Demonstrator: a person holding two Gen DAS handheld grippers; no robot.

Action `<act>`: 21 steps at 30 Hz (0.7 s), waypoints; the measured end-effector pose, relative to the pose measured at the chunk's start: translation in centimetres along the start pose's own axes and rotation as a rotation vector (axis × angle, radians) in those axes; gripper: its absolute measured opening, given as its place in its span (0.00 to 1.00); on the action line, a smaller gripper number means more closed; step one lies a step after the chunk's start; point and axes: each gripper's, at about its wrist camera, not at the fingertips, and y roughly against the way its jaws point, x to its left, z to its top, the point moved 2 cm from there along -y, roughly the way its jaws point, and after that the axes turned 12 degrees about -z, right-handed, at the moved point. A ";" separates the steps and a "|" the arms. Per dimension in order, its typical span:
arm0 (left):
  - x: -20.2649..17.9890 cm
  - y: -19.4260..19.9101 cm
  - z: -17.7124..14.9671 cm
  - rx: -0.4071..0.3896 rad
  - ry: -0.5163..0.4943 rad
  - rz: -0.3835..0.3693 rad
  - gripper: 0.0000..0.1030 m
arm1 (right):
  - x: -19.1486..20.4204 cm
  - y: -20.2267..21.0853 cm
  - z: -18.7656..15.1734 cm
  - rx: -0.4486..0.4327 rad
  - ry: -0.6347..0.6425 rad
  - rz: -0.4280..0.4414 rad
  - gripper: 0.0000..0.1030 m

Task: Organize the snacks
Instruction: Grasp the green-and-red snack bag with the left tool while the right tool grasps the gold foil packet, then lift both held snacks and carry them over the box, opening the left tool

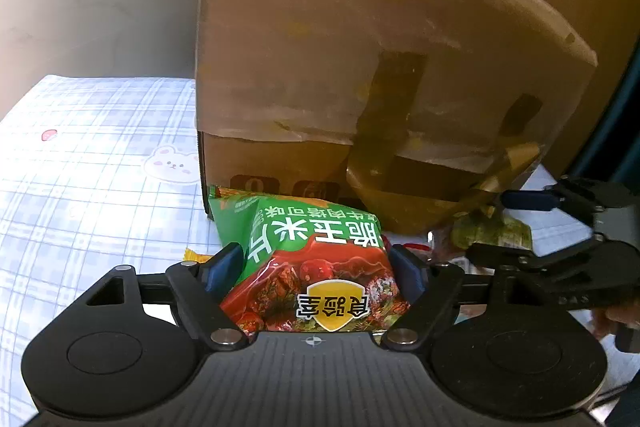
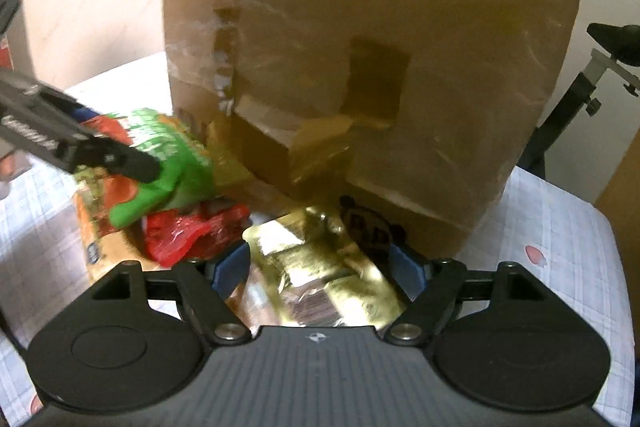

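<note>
From the left wrist we see our left claw (image 1: 316,263) clamped on the green-and-red snack bag (image 1: 312,267) before the cardboard box (image 1: 360,47), ready to lift; from the right wrist, our right claw (image 2: 320,269) straddles the gold packet (image 2: 320,283), contact unclear.

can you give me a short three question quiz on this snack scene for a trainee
1. True or false: the tall brown cardboard box stands behind the snacks.
2. Which packet lies between the fingers of the left hand-held gripper? A) green and red crinkly snack bag B) shiny gold foil packet C) blue tin
3. Fill in: the cloth on the table has a pale blue ____ pattern.

Key: 1 true; 2 A; 3 checked. The gold packet sits between the fingers of the right hand-held gripper.
</note>
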 end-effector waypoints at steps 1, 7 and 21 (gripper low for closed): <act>0.0 0.4 -0.1 -0.006 -0.001 -0.008 0.78 | -0.3 -0.3 0.0 0.013 -0.024 0.021 0.79; -0.5 3.0 -0.8 -0.059 -0.010 -0.021 0.78 | -0.5 0.3 -0.8 0.023 -0.102 0.070 0.59; -1.0 7.8 -2.6 -0.175 0.014 0.013 0.78 | 0.1 4.6 -4.3 -0.014 -0.295 -0.030 0.54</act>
